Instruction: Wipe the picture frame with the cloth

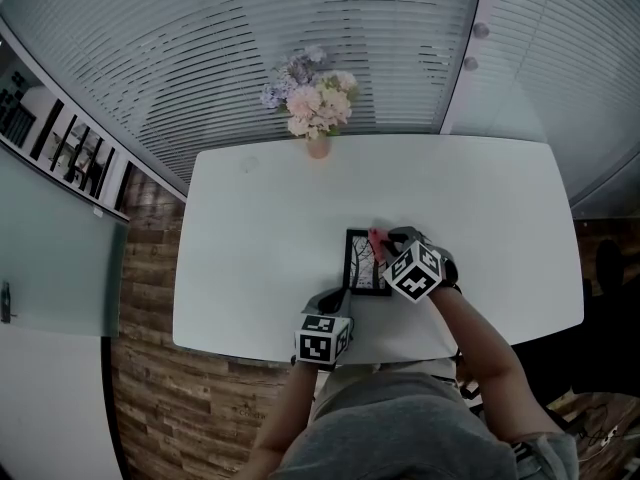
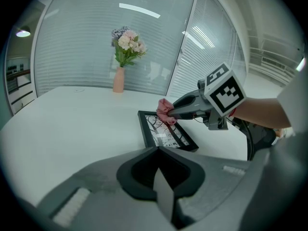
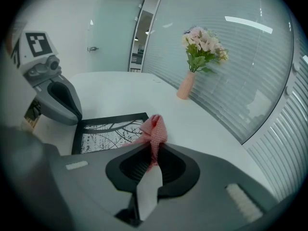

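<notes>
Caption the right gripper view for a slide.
Right gripper clamps a pink cloth at a corner of the picture frame.

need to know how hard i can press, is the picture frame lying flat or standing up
Lying flat, face up: the picture frame shows its front from overhead and sits level on the table.

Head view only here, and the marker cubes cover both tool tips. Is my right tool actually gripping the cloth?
Observer: Yes. The right tool is shut on the pink cloth, which bunches out past its tips.
Operator: And the left tool, is it holding anything?
Observer: No. The left tool is shut with nothing in it.
Operator: Where is its tip?
Observer: By the near left corner of the frame. I can't tell whether it touches.
</notes>
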### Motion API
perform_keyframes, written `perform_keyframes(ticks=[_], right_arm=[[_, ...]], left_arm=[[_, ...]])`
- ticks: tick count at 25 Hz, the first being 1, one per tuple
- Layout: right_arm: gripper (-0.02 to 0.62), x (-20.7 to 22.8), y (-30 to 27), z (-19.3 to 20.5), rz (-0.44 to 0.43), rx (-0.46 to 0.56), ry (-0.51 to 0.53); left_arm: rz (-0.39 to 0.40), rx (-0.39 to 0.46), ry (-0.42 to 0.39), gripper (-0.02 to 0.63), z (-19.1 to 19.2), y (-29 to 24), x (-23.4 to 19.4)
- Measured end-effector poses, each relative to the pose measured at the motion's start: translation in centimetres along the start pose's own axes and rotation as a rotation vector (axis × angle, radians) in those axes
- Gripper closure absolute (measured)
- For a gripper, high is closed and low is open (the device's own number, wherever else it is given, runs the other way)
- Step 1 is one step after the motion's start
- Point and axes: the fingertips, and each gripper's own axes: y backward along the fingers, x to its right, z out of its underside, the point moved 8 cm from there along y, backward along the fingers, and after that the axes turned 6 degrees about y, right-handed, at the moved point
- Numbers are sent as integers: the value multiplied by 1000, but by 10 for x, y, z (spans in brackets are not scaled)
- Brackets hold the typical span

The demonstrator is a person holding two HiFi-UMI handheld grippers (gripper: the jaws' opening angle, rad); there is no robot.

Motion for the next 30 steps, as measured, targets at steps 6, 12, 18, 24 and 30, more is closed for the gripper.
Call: perform_keyframes(ticks=[6,12,18,24,30], right_arm=[[551,-2,1,-2,13,-6,7],[551,-8,19,-3,75,49,-43],[551,-21,48,-2,88,131,-146],[551,-42,72,-5,90,199,-218],[551,-62,93,-12,108,259,-271]], left_arm=[[1,-2,4,603,0,1,0],[-10,7,13,603,1,1,0],[-8,25,-6,603,-3,8,4],[-4,52,-28,602,-6,24,8],[4,91,-29,601,-8,41,11]])
